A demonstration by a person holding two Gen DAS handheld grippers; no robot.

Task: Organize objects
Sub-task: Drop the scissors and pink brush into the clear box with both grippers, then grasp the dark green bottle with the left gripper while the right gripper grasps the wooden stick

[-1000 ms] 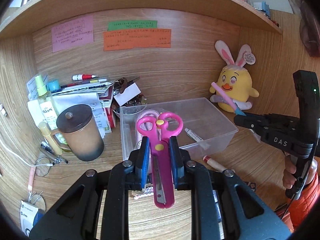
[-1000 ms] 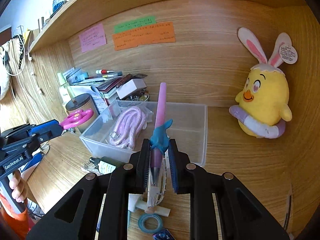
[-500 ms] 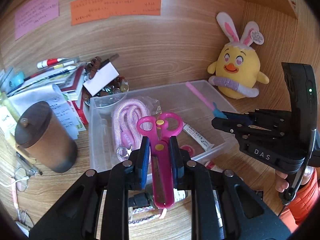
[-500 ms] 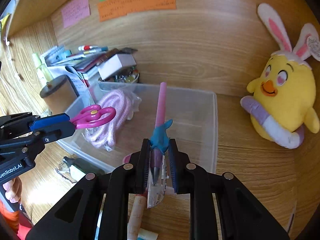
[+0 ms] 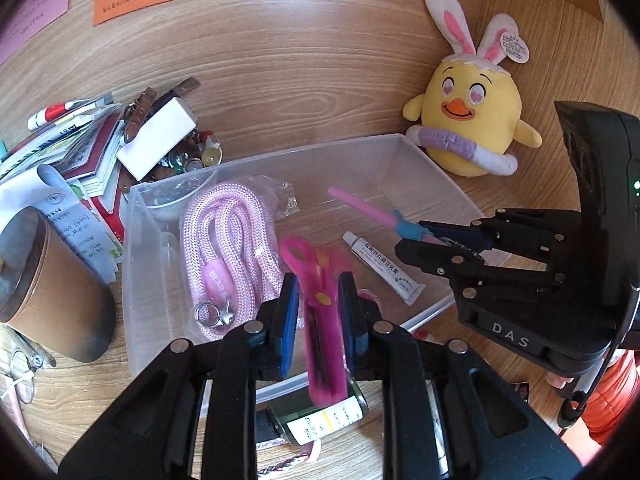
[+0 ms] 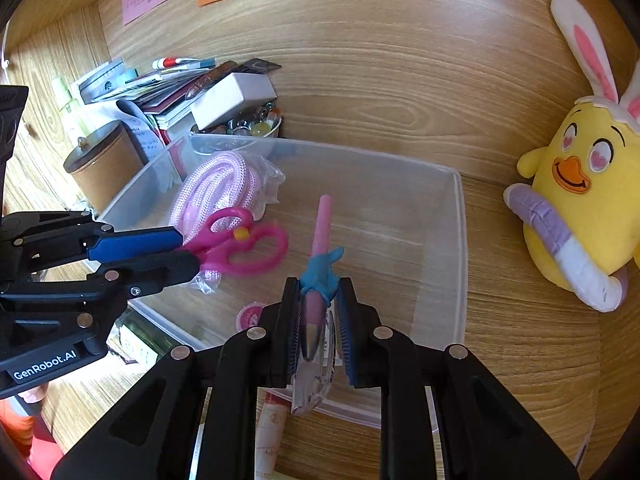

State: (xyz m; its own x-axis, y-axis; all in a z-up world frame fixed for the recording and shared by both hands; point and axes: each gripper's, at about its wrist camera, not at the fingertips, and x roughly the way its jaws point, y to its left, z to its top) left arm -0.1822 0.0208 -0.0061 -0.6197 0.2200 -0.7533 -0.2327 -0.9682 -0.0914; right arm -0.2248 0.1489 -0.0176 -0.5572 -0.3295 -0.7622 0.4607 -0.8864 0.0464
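My left gripper (image 5: 318, 292) is shut on pink scissors (image 5: 322, 344), handles forward and slightly blurred, over the near left part of a clear plastic bin (image 5: 260, 156). My right gripper (image 6: 318, 292) is shut on a pink pen (image 6: 322, 224) with a blue figure on it, and the pen points into the bin (image 6: 460, 240). In the right wrist view the left gripper (image 6: 184, 252) and scissors (image 6: 240, 240) hang over the bin's left side. The left wrist view has the right gripper (image 5: 408, 236) and pen (image 5: 364, 208) at the bin's right. Both tilt downward.
Inside the bin lie a coiled pink rope (image 5: 228, 232), a white tube (image 5: 382, 266) and a small pink round thing (image 6: 250, 316). A brown lidded cup (image 5: 48, 288) and piled books (image 5: 80, 140) stand left. A yellow plush chick (image 5: 472, 120) sits right. A bottle (image 5: 320, 416) lies before the bin.
Both grippers have moved forward and down and tipped toward the bin, which now fills more of each view. The scissors and the pen stay gripped.
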